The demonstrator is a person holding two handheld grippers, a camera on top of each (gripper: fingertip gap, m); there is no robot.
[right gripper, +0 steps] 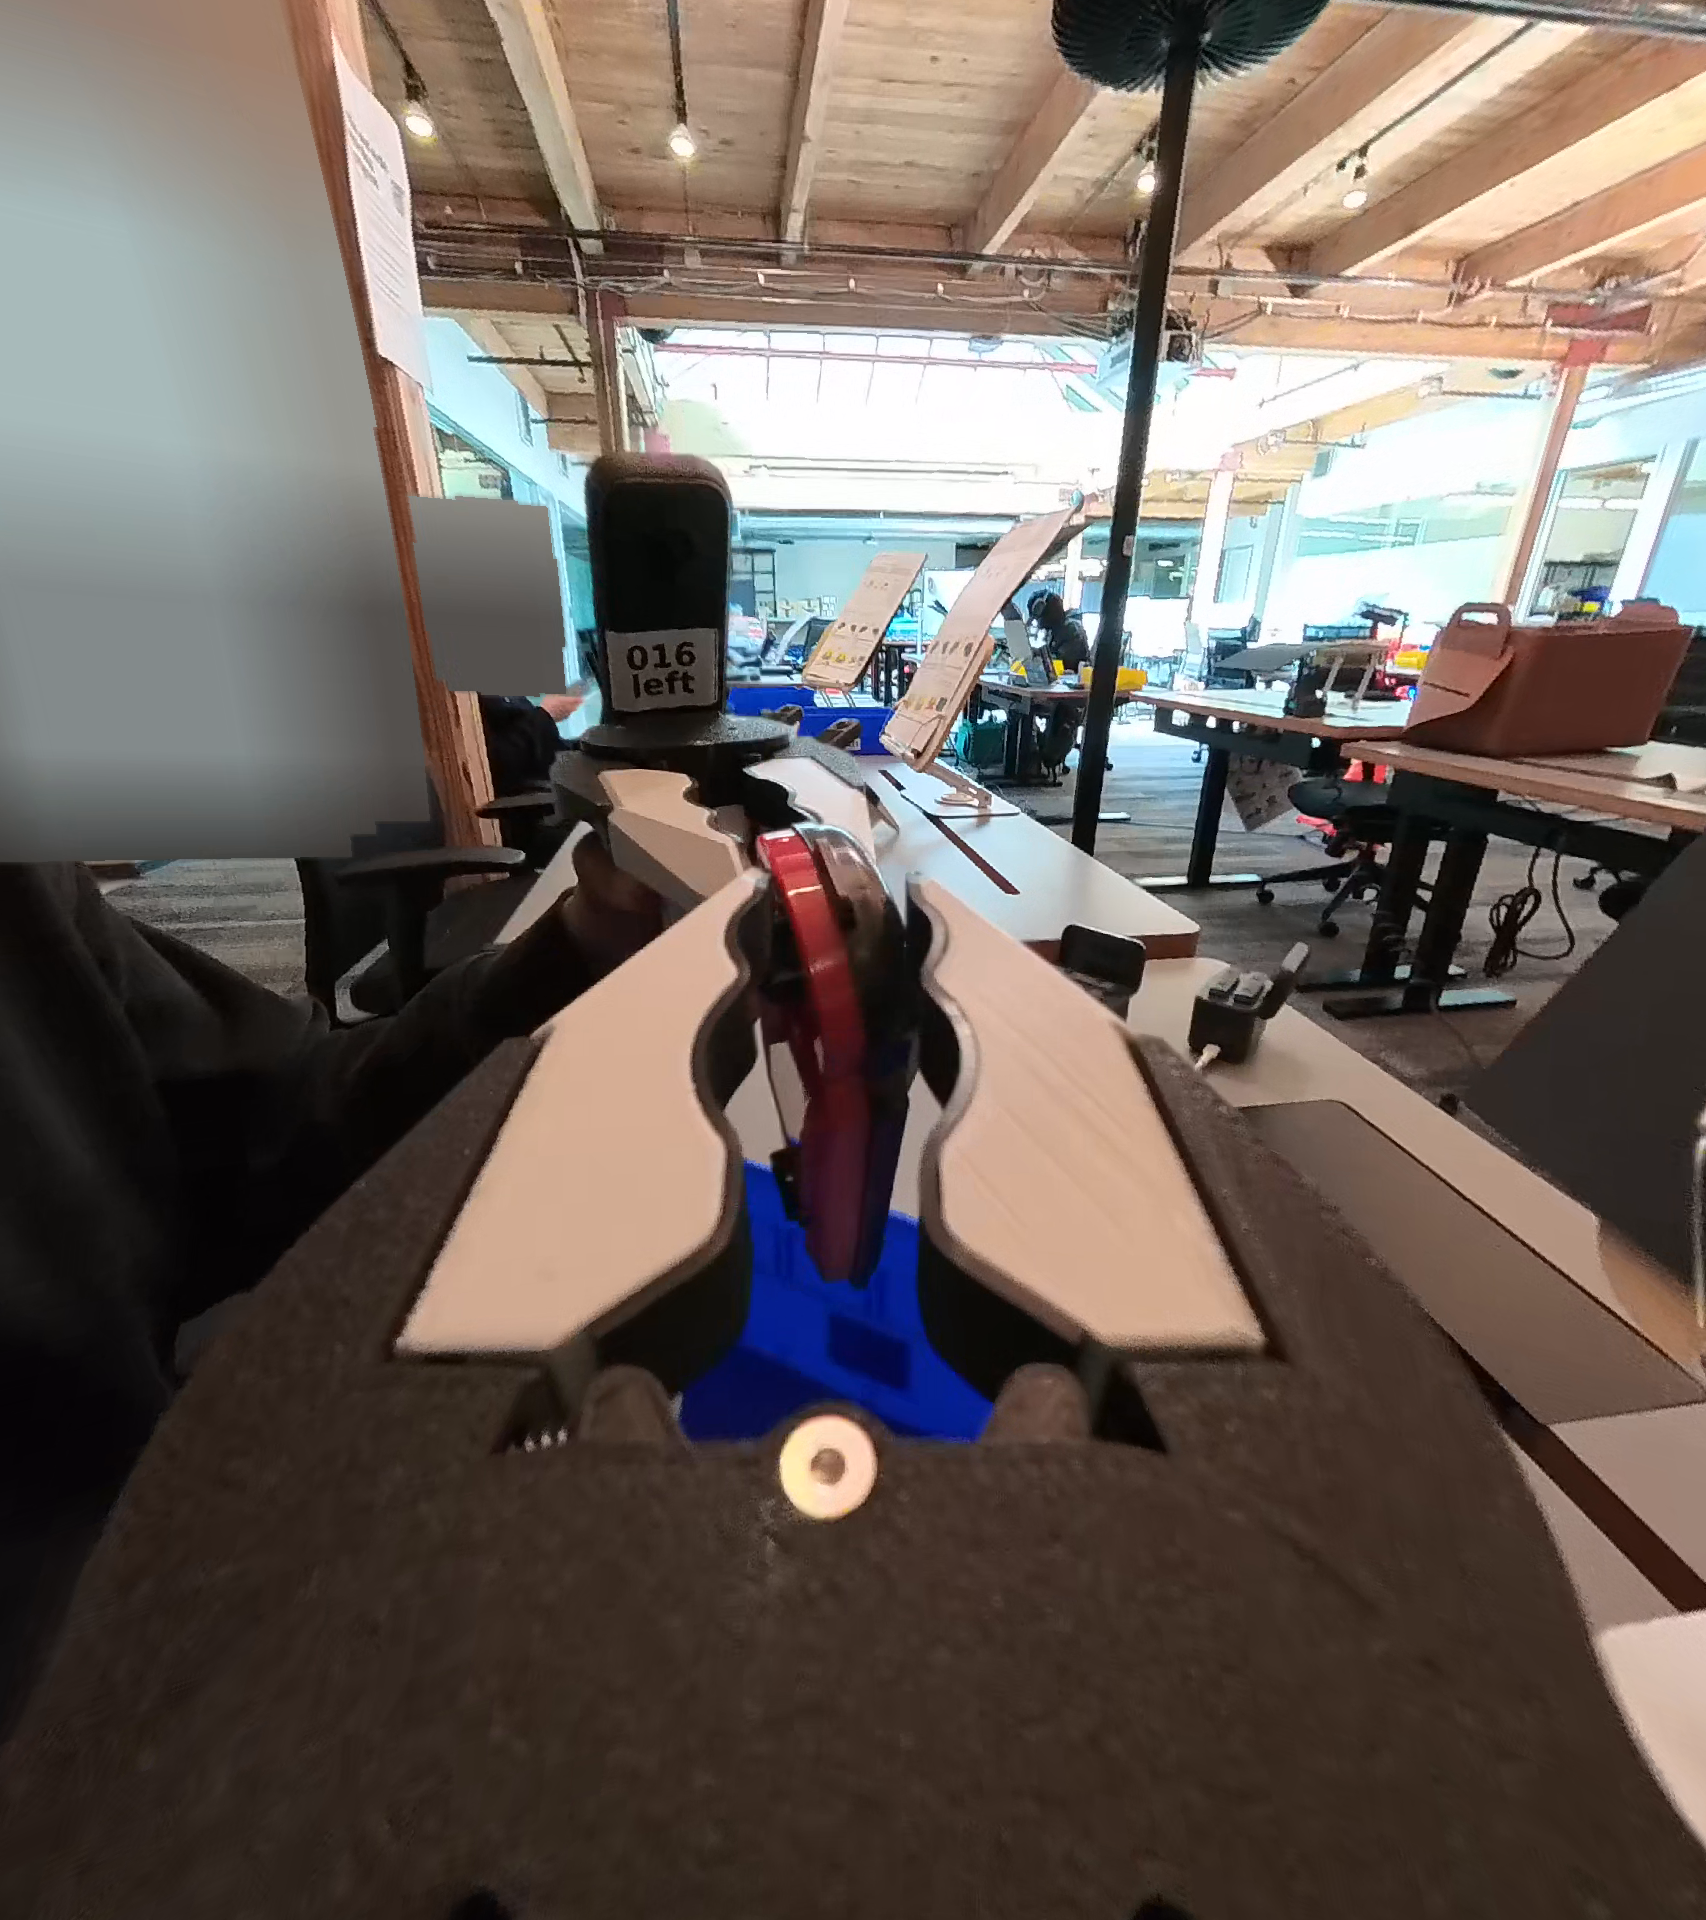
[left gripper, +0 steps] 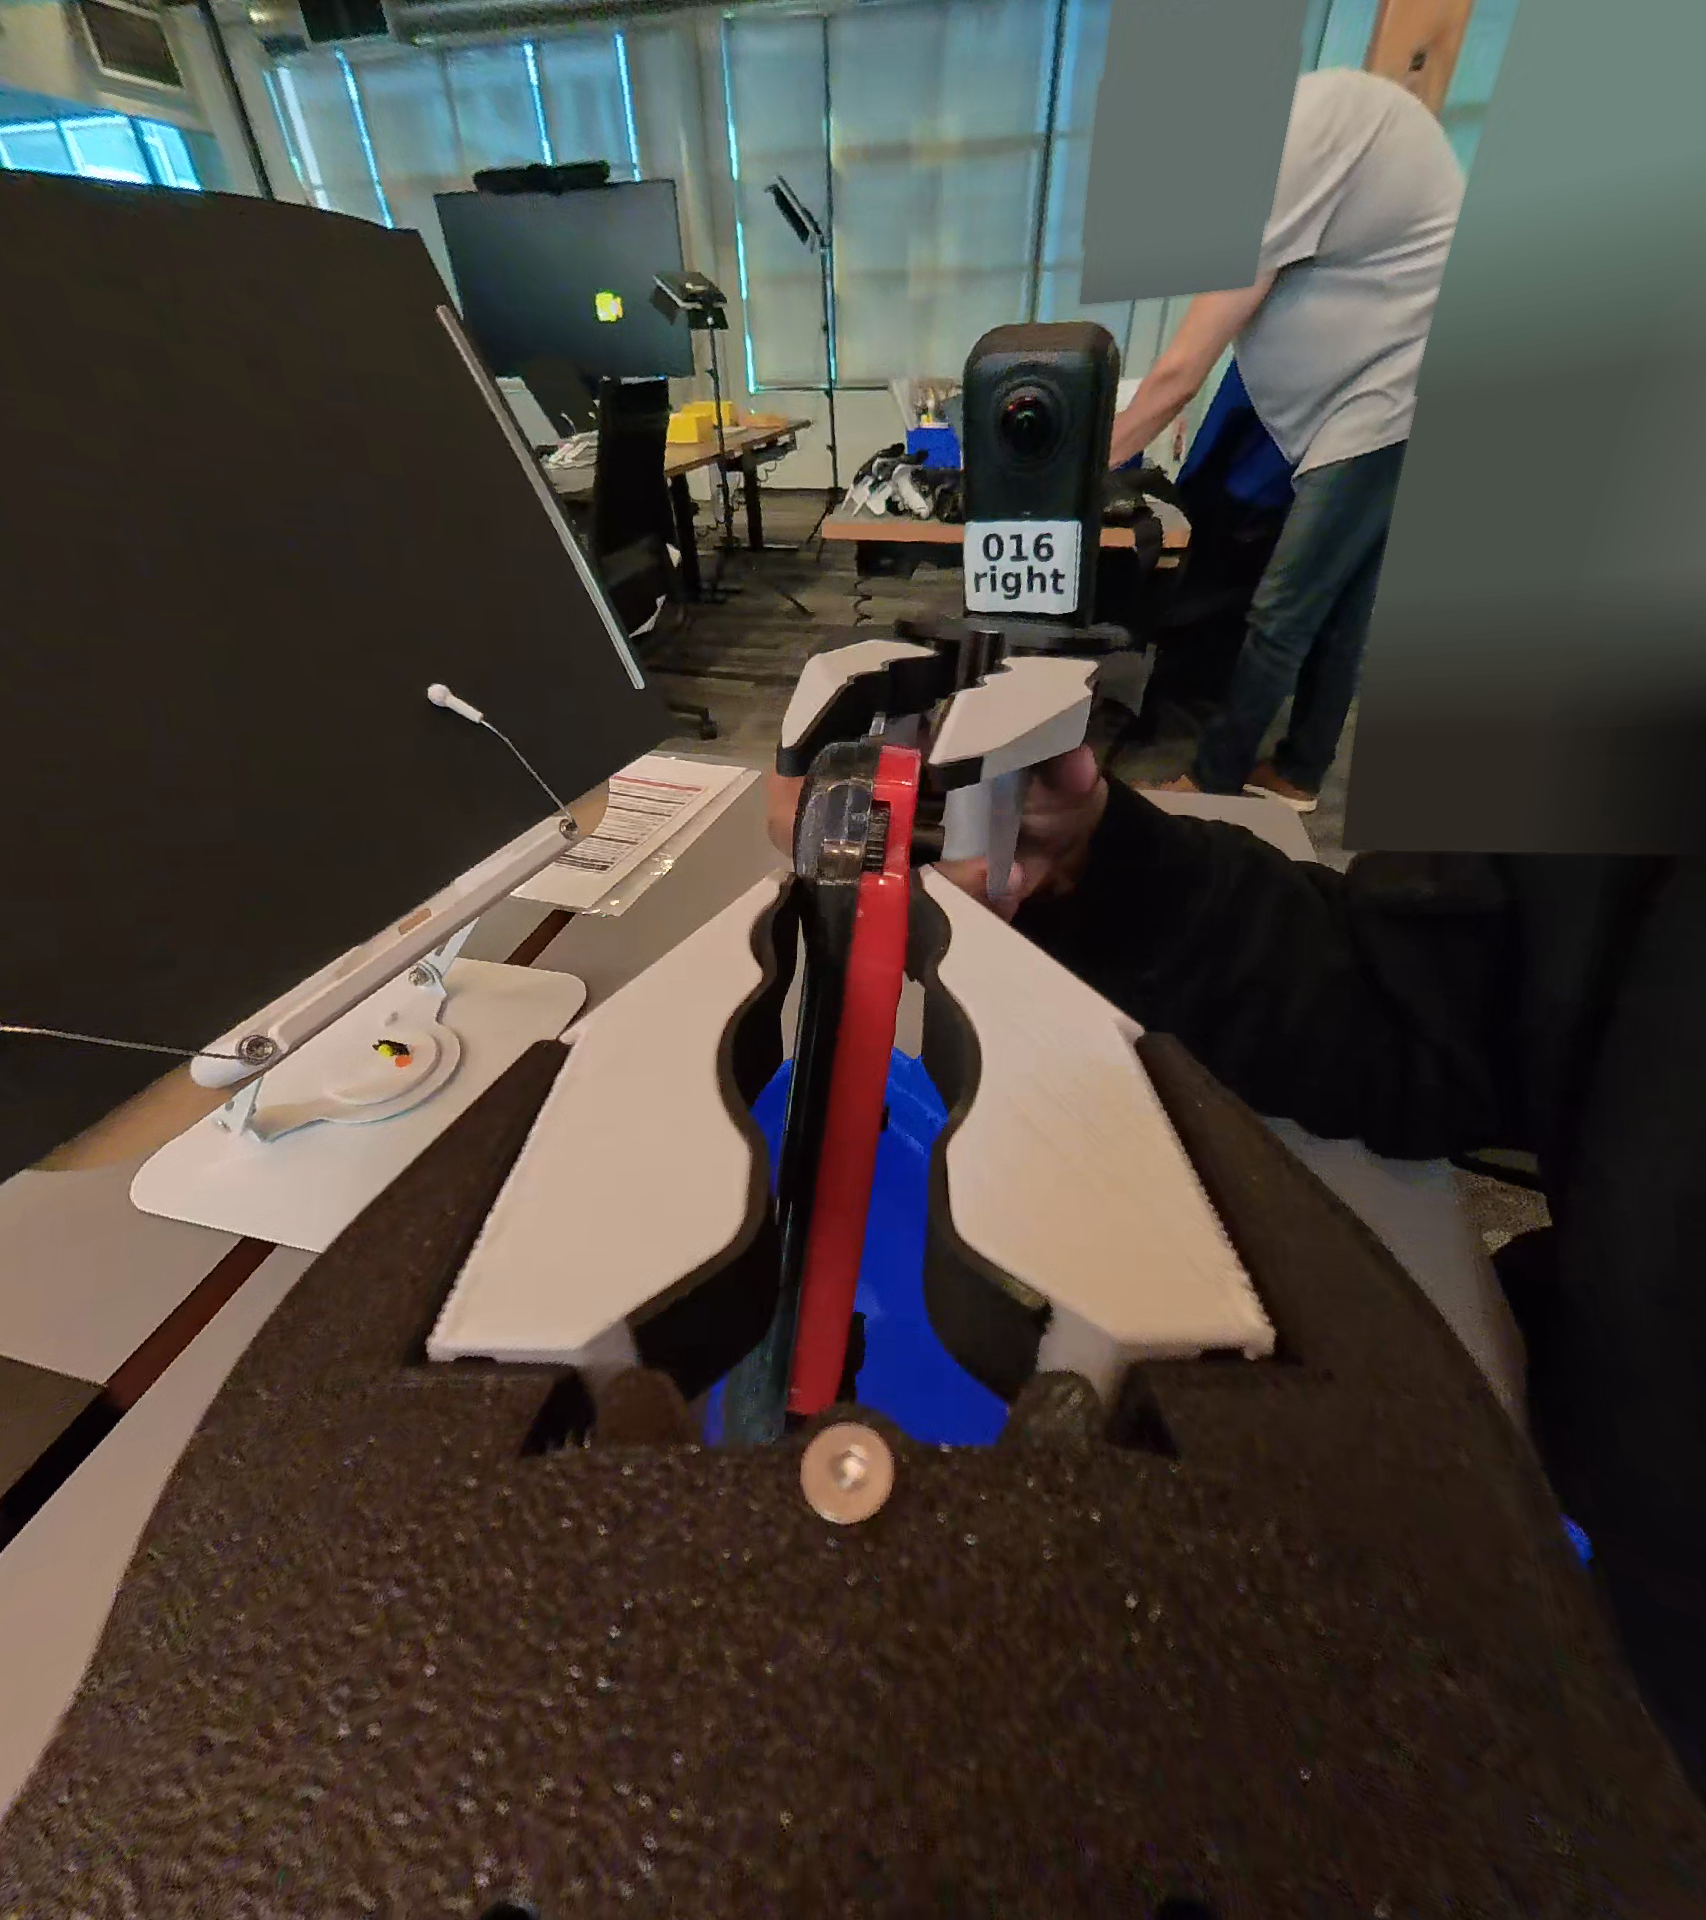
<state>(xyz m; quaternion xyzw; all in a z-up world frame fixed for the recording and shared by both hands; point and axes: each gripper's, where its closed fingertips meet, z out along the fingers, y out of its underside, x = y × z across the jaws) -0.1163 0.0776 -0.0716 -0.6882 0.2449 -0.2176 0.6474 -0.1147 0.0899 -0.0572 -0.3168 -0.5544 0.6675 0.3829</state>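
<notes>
A flat red and black tool is being gripped edge-up from opposite ends by the left gripper and the right gripper, both jaws clenched on it, above a blue bin beside the table, apparently so that it is being kept steady.

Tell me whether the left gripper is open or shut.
Shut on the red-and-black tool: in the left wrist view the left gripper has both white fingers pressed against the tool's sides.
</notes>
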